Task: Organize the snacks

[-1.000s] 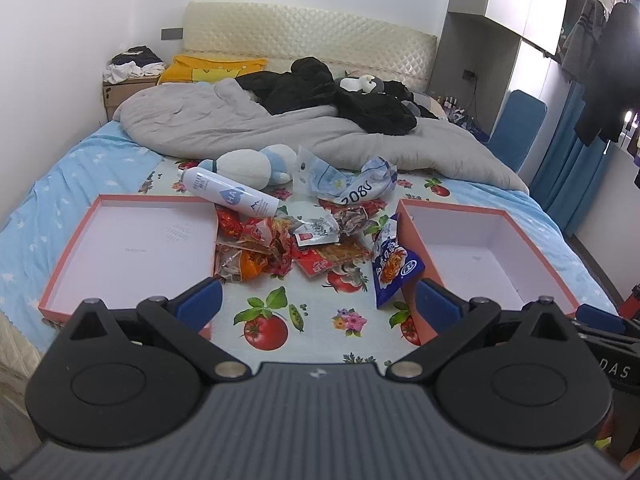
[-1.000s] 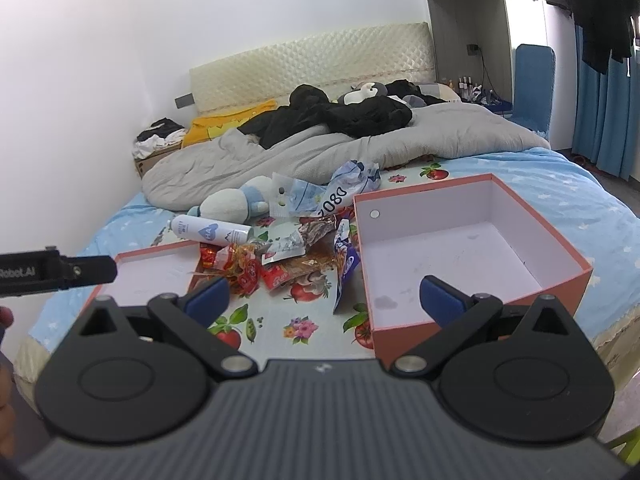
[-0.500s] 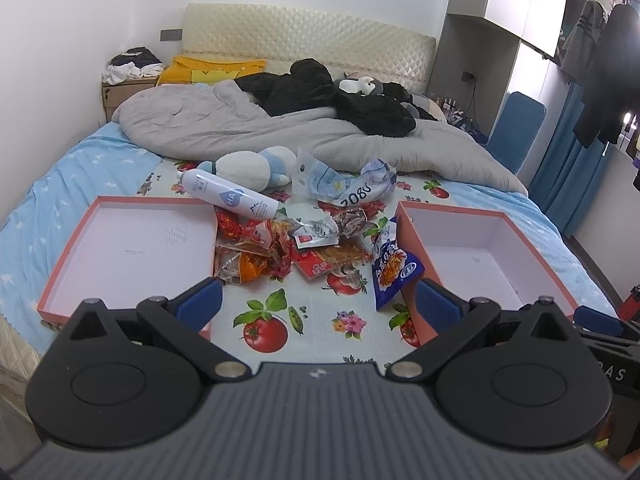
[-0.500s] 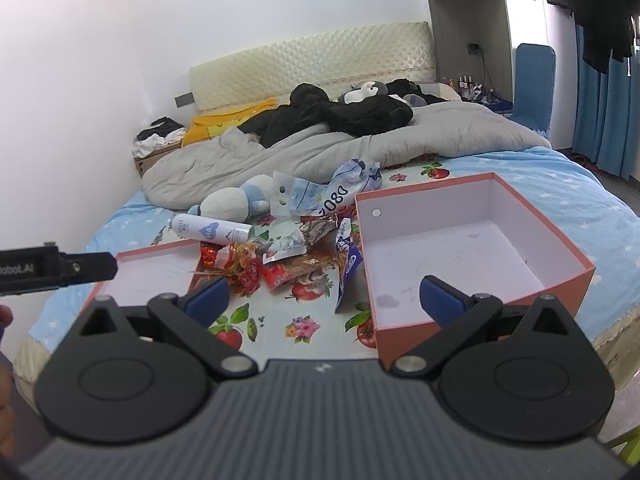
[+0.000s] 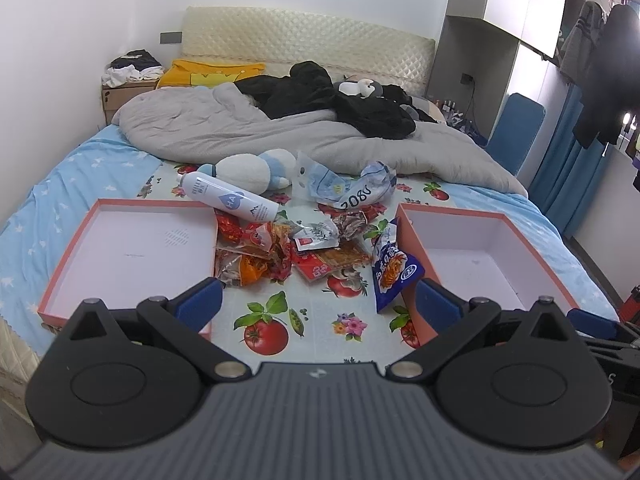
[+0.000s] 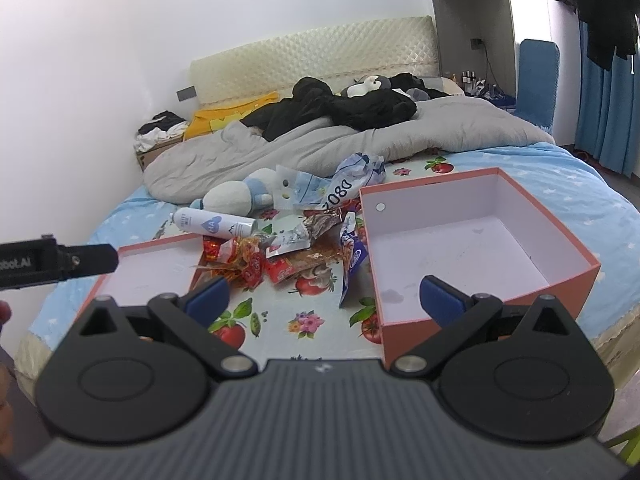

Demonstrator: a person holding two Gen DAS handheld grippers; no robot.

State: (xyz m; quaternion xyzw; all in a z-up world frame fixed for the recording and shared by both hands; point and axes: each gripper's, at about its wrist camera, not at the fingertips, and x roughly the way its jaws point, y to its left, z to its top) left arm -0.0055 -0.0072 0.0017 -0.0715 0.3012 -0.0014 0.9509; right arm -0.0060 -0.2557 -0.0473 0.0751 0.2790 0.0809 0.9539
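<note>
A heap of snack packets (image 5: 296, 246) (image 6: 276, 258) lies on the fruit-print cloth between two pink boxes. A blue snack bag (image 5: 390, 268) (image 6: 352, 256) leans on the deep box (image 5: 480, 248) (image 6: 472, 248) at the right. The shallow lid (image 5: 128, 248) (image 6: 148, 268) lies at the left. My left gripper (image 5: 318, 306) hangs open above the near cloth, short of the heap, holding nothing. My right gripper (image 6: 324, 298) is open too, near the deep box's front left corner. The left gripper's body (image 6: 52, 260) shows at the right wrist view's left edge.
A white spray bottle (image 5: 226, 200) (image 6: 214, 224) and a plush toy (image 5: 248, 170) (image 6: 236, 196) lie behind the heap, with crumpled blue-white bags (image 5: 348, 190) (image 6: 336, 186). A grey duvet (image 5: 280, 136) and black clothes (image 5: 340, 100) cover the far bed. A blue chair (image 5: 514, 132) stands right.
Both views have barely shifted; the left wrist view has drifted back slightly. Both grippers stay open and nothing on the bed has moved.
</note>
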